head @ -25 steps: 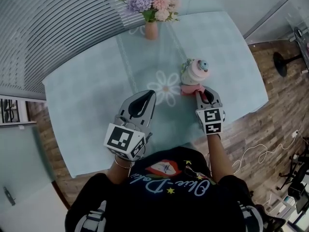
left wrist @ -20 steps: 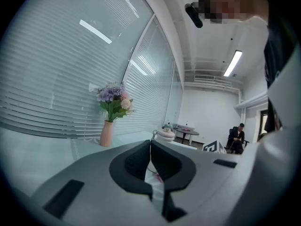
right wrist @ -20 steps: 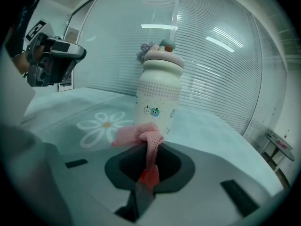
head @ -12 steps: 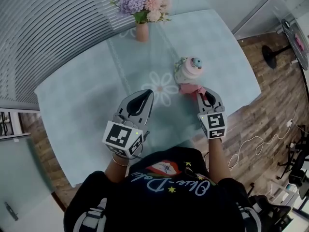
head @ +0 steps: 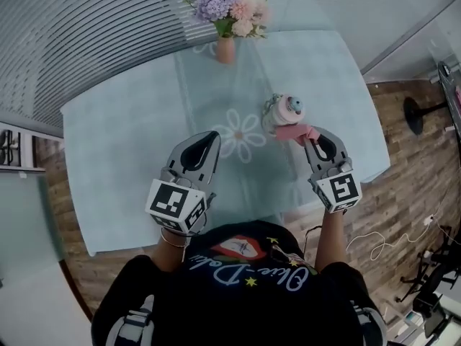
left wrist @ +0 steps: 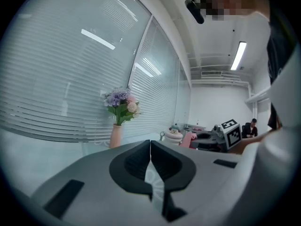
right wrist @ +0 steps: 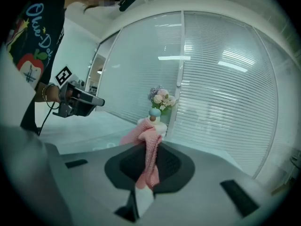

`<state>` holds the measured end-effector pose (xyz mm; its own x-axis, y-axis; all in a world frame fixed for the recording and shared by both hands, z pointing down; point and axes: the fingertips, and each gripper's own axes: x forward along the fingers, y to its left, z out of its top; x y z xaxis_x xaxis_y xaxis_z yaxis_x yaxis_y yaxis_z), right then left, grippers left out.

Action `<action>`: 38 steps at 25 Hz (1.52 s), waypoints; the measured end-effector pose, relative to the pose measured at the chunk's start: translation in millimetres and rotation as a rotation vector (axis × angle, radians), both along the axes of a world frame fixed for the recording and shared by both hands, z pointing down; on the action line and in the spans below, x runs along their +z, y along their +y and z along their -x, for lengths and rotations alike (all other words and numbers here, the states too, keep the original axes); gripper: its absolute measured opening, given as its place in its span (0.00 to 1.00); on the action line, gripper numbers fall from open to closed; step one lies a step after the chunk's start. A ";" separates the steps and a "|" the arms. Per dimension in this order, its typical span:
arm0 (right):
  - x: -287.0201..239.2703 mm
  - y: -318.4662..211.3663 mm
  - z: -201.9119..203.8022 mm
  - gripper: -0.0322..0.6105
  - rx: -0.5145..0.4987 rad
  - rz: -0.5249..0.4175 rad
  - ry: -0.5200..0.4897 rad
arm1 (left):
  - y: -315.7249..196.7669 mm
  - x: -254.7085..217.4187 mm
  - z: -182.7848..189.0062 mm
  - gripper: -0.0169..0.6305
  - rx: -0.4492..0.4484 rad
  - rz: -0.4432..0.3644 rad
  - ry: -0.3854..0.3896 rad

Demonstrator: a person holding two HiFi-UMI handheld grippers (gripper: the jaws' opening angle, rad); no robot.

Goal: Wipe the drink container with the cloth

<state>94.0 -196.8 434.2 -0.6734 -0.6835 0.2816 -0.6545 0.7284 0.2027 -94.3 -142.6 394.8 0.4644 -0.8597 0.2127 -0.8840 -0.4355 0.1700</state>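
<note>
My right tool [head: 311, 134] clamps the pink cloth [head: 293, 133] just beside the drink container [head: 288, 112], right of centre; my left tool [head: 213, 135], jaws pressed together, hovers over the desk [head: 122, 143] centre-left

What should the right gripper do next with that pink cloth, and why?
Probably ease the right gripper forward and rub the pink cloth up the side of the drink container. The cloth is pinched in its fingers and looks to sit low against the container's near side, while the left gripper hangs shut and empty, apart from it.
</note>
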 end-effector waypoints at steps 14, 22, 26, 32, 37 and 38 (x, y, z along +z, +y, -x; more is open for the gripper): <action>11.8 -44.1 2.0 0.10 -0.116 0.040 0.074 | -0.1 -12.1 -20.2 0.03 -0.228 -0.004 -0.024; 29.4 -48.8 0.9 0.10 -0.135 0.071 0.094 | -0.3 -13.1 -29.5 0.03 -0.286 0.005 -0.048; 39.0 -50.7 1.1 0.10 -0.160 0.079 0.108 | -1.7 -13.7 -37.4 0.03 -0.305 0.008 -0.057; 61.0 -51.7 0.7 0.10 -0.212 0.104 0.153 | -1.4 -12.1 -50.5 0.03 -0.342 0.013 -0.068; 79.8 -50.8 3.0 0.10 -0.265 0.123 0.193 | 4.8 -9.9 -59.0 0.03 -0.390 0.021 -0.082; 82.3 -50.6 2.8 0.10 -0.273 0.121 0.201 | 6.0 -9.9 -61.2 0.03 -0.398 0.020 -0.084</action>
<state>91.2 -247.4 516.5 -0.7496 -0.4397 0.4947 -0.3885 0.8974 0.2090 -33.1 -136.5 384.8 0.0768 -0.9640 0.2544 -0.9940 -0.0540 0.0955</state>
